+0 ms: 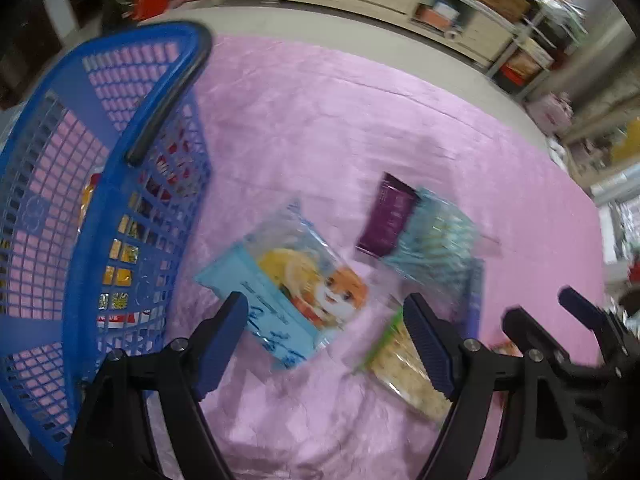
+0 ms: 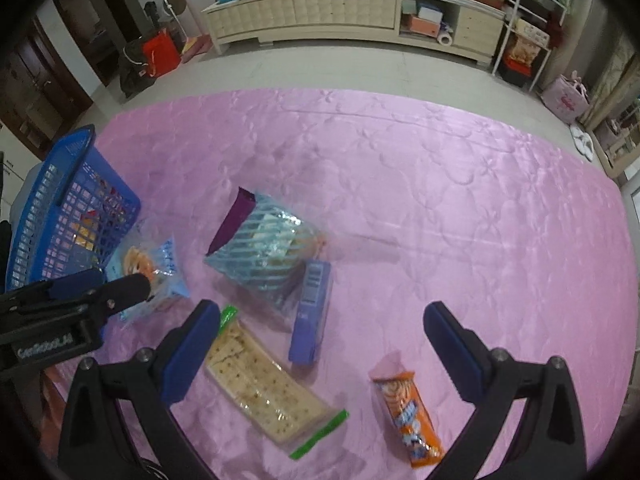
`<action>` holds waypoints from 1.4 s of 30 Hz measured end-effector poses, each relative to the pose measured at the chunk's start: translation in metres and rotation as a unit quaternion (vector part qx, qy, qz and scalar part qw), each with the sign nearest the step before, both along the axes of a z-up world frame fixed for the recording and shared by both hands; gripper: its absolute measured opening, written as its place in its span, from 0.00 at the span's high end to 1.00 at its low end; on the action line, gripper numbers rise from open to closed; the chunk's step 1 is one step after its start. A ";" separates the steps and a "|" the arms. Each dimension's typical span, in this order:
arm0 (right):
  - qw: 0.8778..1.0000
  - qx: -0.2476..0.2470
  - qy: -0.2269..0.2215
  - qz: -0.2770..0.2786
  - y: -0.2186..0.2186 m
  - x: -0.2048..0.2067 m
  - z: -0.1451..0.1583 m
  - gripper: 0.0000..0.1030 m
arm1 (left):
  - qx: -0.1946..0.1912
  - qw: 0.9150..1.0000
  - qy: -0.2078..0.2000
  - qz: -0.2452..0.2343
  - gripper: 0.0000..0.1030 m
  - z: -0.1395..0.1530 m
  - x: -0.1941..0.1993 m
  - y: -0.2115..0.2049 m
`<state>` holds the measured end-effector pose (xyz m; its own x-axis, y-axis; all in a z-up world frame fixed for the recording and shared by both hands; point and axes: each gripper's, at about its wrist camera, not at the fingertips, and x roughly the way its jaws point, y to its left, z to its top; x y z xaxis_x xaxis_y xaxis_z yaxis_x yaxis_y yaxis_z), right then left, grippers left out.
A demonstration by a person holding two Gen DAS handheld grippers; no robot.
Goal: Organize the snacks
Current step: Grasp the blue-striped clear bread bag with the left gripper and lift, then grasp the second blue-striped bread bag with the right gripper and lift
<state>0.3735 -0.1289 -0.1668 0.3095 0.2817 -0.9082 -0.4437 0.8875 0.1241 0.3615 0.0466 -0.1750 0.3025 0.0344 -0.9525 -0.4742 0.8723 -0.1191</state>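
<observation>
**Over the pink cloth: both tongs wide and empty above loose snacks**

At the far left of the pink-covered worktop (image 2: 440, 200) stands the blue basket (image 1: 92, 184), its dark handle (image 1: 168, 100) lying along the near rim; packets show through its mesh wall. Just beside the basket lies the light blue cartoon packet (image 1: 296, 280). The left tongs (image 1: 324, 328) hang above this packet with jaws wide apart and nothing between them, the pads clear of the wrapper. Next to the right comes a purple packet (image 2: 232, 220), partly under a clear bag with pale blue stripes (image 2: 268, 256). A lilac box (image 2: 312, 312) lies against that bag's lower edge. Below these lies the cracker pack with green ends (image 2: 264, 384), just beside the left finger of the right tongs (image 2: 320, 348), which also stand wide open and hold nothing. Further right, apart from the rest, lies the orange packet (image 2: 408, 416).

Only the right wrist view shows the orange packet whole, the lilac box clearly, and the left tongs from the side. Only the left wrist view looks into the basket; it is blurred. A cream cabinet (image 2: 320, 12) runs along the far wall.
</observation>
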 end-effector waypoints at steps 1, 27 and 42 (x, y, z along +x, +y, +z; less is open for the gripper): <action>1.000 0.002 -0.001 0.005 0.001 0.001 -0.002 0.00 | 0.003 1.000 -0.002 0.012 0.24 -0.003 0.000 0.002; 1.000 0.020 0.020 0.005 -0.013 -0.010 -0.018 0.00 | -0.033 0.998 0.053 -0.003 0.55 -0.051 -0.025 0.002; 0.999 0.015 0.013 0.036 -0.007 -0.009 -0.004 0.00 | -0.012 0.995 -0.027 -0.098 0.57 0.008 -0.048 -0.023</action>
